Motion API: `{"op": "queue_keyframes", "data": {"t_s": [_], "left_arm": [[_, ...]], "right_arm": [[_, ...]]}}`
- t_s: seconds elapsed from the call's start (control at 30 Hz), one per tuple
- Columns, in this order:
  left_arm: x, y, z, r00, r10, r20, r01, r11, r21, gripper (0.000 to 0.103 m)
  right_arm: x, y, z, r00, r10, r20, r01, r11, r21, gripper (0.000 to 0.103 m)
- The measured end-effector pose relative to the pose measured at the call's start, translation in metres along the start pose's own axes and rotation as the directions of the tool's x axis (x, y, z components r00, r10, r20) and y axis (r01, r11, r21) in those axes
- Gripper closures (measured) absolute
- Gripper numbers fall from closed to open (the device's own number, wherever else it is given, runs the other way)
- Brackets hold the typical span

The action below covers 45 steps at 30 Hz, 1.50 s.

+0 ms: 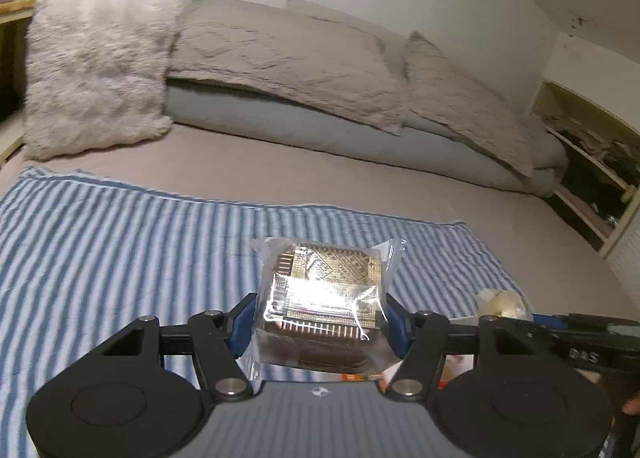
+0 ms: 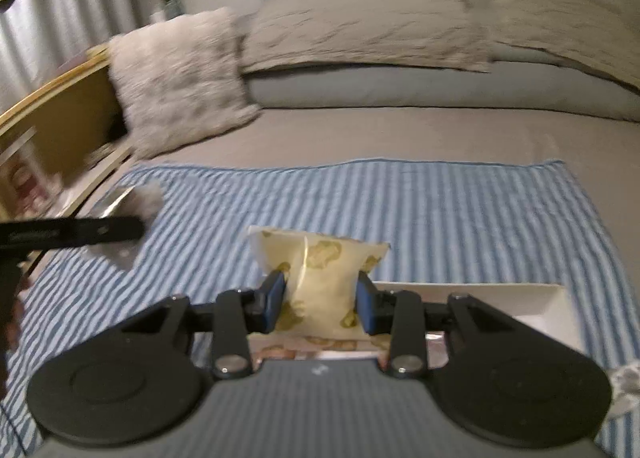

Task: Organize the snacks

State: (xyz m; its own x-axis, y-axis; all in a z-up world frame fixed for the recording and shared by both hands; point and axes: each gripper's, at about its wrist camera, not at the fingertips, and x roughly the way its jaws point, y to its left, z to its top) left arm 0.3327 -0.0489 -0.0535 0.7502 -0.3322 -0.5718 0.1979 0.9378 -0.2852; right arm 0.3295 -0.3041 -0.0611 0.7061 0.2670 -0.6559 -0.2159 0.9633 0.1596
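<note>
Bedroom, striped cloth (image 1: pixel 120 250) over bed. Left tool (image 1: pixel 320 322) clamped on clear pack (image 1: pixel 324 290), right tool (image 2: pixel 320 300) pinched tight on yellow packet (image 2: pixel 320 270). Both packs off cloth. White box (image 2: pixel 540 298) just right. Mid-carry, I'd say; next needs lining up over box, then letting go.

No legible txt; gripper (image 1: pixel 580 356) lettering too blurred.

Striped cloth (image 1: pixel 120 242) and pillows (image 1: pixel 96 69) on bed (image 1: pixel 320 173).
</note>
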Motion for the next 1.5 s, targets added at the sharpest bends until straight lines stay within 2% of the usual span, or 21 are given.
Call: {"op": "queue_keyframes", "data": {"t_s": [0.13,0.27,0.37,0.47,0.63,0.87,0.93,0.97,1.0,1.03,1.07,1.1,1.27,1.5], "left_arm": [[0.007,-0.021,-0.002,0.999,-0.042,-0.009,0.042,0.999,0.014,0.039],[0.019,-0.04,-0.007,0.995,-0.092,-0.032,0.093,0.995,0.022,0.039],[0.032,-0.05,-0.012,0.984,-0.166,-0.06,0.165,0.986,-0.022,0.039],[0.045,-0.064,-0.016,0.975,-0.209,-0.078,0.207,0.978,-0.034,0.039],[0.069,-0.084,-0.026,0.969,-0.213,-0.123,0.214,0.977,-0.007,0.039],[0.106,-0.091,-0.033,0.969,-0.165,-0.183,0.17,0.985,0.011,0.038],[0.115,-0.089,-0.035,0.972,-0.139,-0.187,0.143,0.99,0.007,0.036],[0.117,-0.087,-0.035,0.972,-0.129,-0.194,0.133,0.991,0.006,0.029],[0.12,-0.085,-0.036,0.971,-0.123,-0.207,0.126,0.992,0.002,0.021],[0.121,-0.082,-0.037,0.968,-0.119,-0.22,0.121,0.993,-0.003,0.017],[0.122,-0.079,-0.037,0.966,-0.119,-0.229,0.121,0.993,-0.008,0.014],[0.123,-0.077,-0.038,0.964,-0.119,-0.238,0.12,0.993,-0.009,0.013],[0.124,-0.072,-0.041,0.952,-0.106,-0.287,0.111,0.994,-0.001,0.003],[0.121,-0.071,-0.047,0.945,-0.084,-0.317,0.098,0.995,0.028,0.0]], "right_arm": [[-0.006,-0.035,-0.009,0.996,-0.087,-0.003,0.087,0.995,0.051,0.06],[0.003,-0.071,-0.023,0.982,-0.185,-0.044,0.189,0.977,0.103,0.06],[0.012,-0.094,-0.035,0.968,-0.236,-0.085,0.245,0.96,0.134,0.06],[0.021,-0.103,-0.045,0.96,-0.259,-0.11,0.273,0.951,0.141,0.06],[0.037,-0.105,-0.055,0.946,-0.3,-0.12,0.311,0.946,0.091,0.06],[0.058,-0.087,-0.059,0.936,-0.327,-0.131,0.328,0.945,-0.01,0.06],[0.061,-0.086,-0.058,0.94,-0.314,-0.131,0.317,0.948,0.002,0.059],[0.056,-0.09,-0.06,0.943,-0.307,-0.129,0.312,0.95,0.014,0.058],[0.054,-0.092,-0.059,0.945,-0.303,-0.125,0.308,0.951,0.025,0.051],[0.054,-0.093,-0.057,0.949,-0.29,-0.123,0.296,0.954,0.037,0.043],[0.052,-0.093,-0.058,0.952,-0.279,-0.127,0.287,0.956,0.052,0.029],[0.055,-0.094,-0.054,0.954,-0.273,-0.127,0.282,0.957,0.063,0.024],[0.055,-0.096,-0.052,0.958,-0.231,-0.171,0.248,0.965,0.081,0.02],[0.042,-0.104,-0.057,0.96,-0.208,-0.187,0.232,0.966,0.118,0.009]]}}
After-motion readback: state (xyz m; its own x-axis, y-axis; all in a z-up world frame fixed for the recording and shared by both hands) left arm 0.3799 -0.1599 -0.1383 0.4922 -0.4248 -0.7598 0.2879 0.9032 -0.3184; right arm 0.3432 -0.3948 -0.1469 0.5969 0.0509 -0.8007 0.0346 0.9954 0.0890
